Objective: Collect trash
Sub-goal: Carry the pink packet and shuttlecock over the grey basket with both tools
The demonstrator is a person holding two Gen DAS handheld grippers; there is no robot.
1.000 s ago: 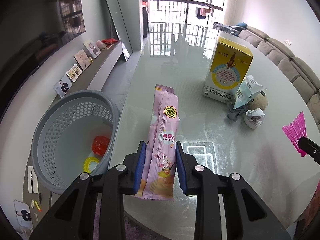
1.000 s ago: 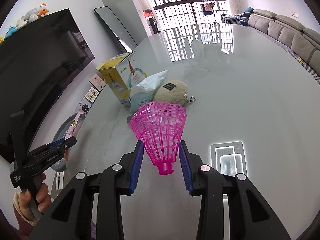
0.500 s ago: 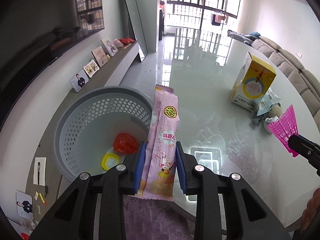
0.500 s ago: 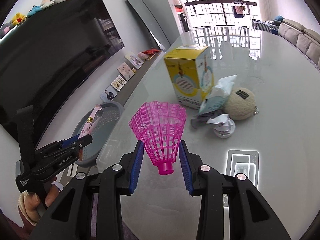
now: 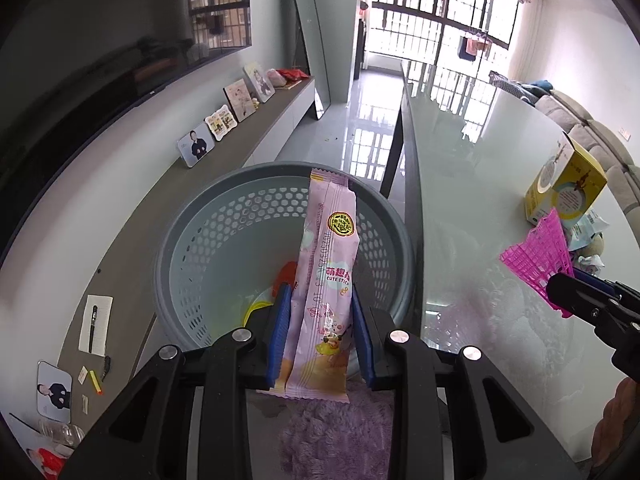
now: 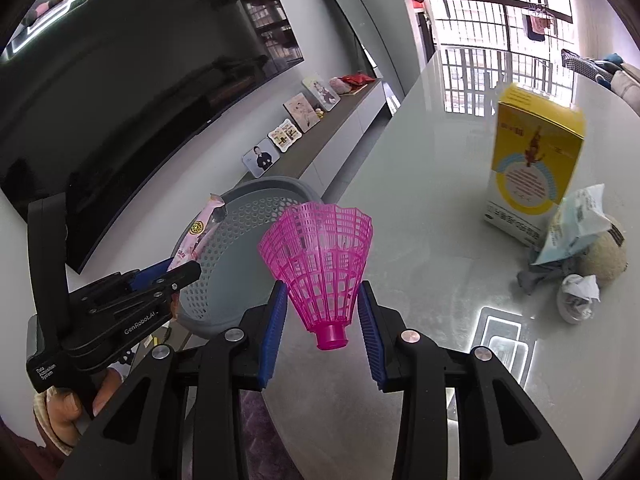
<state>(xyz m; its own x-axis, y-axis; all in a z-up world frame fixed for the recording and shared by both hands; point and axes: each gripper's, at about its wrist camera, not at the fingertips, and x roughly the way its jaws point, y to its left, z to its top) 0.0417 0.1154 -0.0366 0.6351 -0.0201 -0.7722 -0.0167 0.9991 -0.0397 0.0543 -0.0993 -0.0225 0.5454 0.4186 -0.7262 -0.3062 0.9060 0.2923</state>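
My left gripper is shut on a long pink snack wrapper and holds it upright over the grey perforated basket, which stands on the floor beside the table. A red scrap and a yellow ring lie in the basket. My right gripper is shut on a pink plastic shuttlecock, held above the table's left edge next to the basket. The shuttlecock also shows in the left wrist view.
A yellow box, a crumpled blue-white packet, a beige plush ball and a crumpled paper wad sit on the glossy table. A TV bench with photo frames runs along the left wall. A purple rug lies below.
Both grippers have swung left. The wrapper now hangs over the basket instead of the table edge; the shuttlecock has moved closer to the basket.
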